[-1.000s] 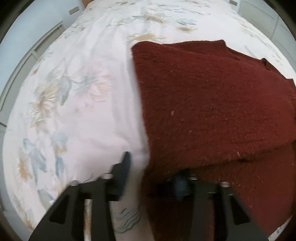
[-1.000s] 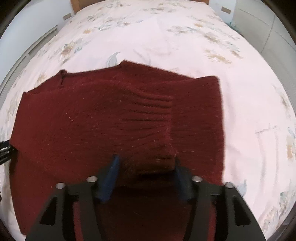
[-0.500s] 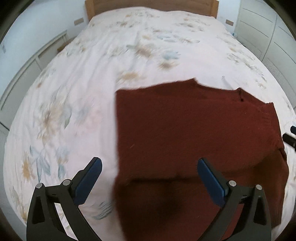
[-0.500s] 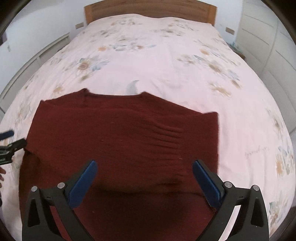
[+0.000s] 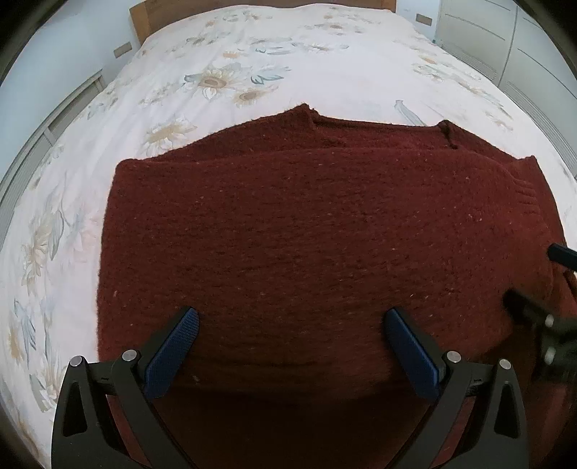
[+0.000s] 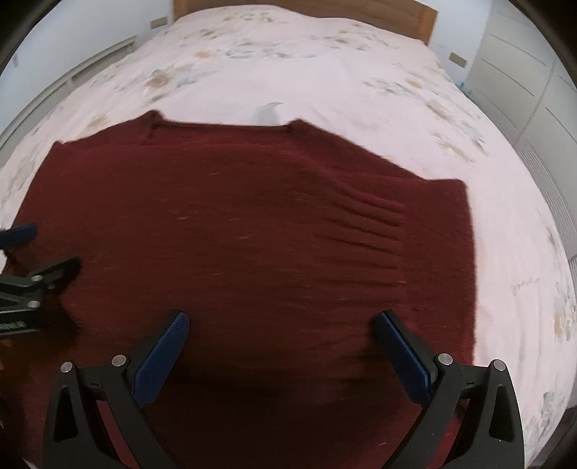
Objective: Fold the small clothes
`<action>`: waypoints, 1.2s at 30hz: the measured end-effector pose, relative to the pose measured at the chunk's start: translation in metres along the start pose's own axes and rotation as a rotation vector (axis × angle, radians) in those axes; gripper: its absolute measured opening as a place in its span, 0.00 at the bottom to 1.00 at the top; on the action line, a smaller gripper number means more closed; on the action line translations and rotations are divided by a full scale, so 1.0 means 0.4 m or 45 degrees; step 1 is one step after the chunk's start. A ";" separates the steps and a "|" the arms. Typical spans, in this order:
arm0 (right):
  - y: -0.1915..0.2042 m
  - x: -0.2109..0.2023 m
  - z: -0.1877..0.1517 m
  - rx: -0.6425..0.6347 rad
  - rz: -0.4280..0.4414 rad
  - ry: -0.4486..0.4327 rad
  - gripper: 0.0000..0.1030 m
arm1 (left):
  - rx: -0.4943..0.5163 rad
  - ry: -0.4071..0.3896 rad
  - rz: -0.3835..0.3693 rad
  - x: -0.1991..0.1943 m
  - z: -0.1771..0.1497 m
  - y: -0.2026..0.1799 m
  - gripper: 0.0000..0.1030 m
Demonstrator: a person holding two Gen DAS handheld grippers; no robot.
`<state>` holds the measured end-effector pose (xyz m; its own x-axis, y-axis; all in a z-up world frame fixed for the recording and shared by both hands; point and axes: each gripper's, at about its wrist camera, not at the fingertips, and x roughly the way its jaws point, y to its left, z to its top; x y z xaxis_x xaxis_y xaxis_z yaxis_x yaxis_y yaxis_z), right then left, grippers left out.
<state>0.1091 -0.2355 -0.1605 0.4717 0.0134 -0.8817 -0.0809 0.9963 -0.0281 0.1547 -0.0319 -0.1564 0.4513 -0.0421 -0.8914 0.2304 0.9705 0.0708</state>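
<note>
Pulled back and released since a second ago: both grippers, then pinched on folds of cloth, now spread wide and holding nothing; more of the bed in sight than before. Nearest in the left wrist view, left gripper with blue pads far apart, hovering over the near part of the dark red sweater; whether touching the knit or just above it cannot be told. Likewise in the right wrist view, right gripper gaping wide, blue pads empty, poised over the near part of the same sweater. Seen at the right margin of the left view, dark frame and blue tip of the right gripper; at the left margin of the right view, the left gripper, both side by side over the garment. Further out, sweater lying flat, spread across the near end of the bed, folded into a rough rectangle with a doubled layer showing as a crease line close to the grippers; ribbed cuff or hem lying on top toward the sweater's right side; neckline at its far edge, pointing toward the headboard. Beyond, floral cover running up to the wooden headboard at the far end; pale cupboard doors off the bed's right edge; somewhat blurred throughout the right view.
</note>
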 end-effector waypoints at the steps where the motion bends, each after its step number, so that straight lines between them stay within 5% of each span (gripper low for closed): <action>1: -0.018 0.002 -0.001 0.012 -0.014 0.003 1.00 | 0.000 -0.002 0.012 -0.001 -0.004 0.010 0.99; 9: -0.154 0.010 -0.029 0.176 0.042 0.012 1.00 | -0.057 -0.020 -0.025 0.009 -0.045 0.111 0.99; 24: -0.155 -0.155 -0.084 0.122 0.025 -0.058 1.00 | -0.139 -0.036 -0.053 -0.171 -0.078 0.128 0.99; 36: -0.178 -0.239 -0.238 0.184 0.044 0.005 1.00 | -0.093 0.012 -0.027 -0.264 -0.232 0.108 0.99</action>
<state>-0.0136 -0.3158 -0.1192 0.4677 0.0479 -0.8826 0.0304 0.9971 0.0702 0.0369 0.0364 -0.1009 0.4384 -0.0609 -0.8967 0.1760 0.9842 0.0193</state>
